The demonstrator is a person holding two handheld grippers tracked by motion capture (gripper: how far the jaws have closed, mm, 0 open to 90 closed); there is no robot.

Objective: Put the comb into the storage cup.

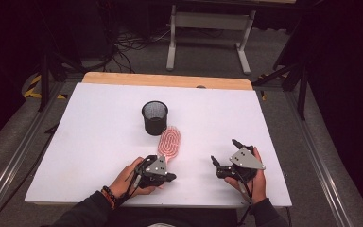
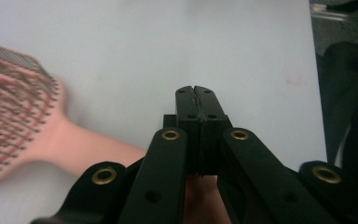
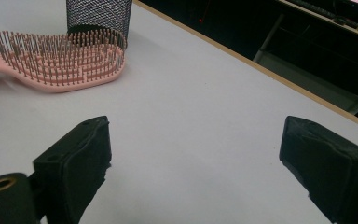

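A pink hairbrush (image 1: 169, 141) lies bristles up on the white table (image 1: 90, 142), its head next to a black mesh cup (image 1: 154, 117). My left gripper (image 1: 172, 177) rests at the brush's handle end, near the front edge. In the left gripper view its jaws (image 2: 196, 91) are pressed together with nothing showing between the pads, and the pink handle (image 2: 88, 149) runs in under the gripper body. My right gripper (image 1: 224, 151) sits to the right of the brush, and its jaws (image 3: 196, 149) stand wide apart over bare table. The brush (image 3: 60, 60) and the cup (image 3: 99, 16) show beyond them.
A wooden strip (image 1: 168, 80) borders the table's far edge. Behind it stands a white metal frame (image 1: 208, 33) on a grey floor with cables. Metal rails (image 1: 19, 156) run along both sides of the table.
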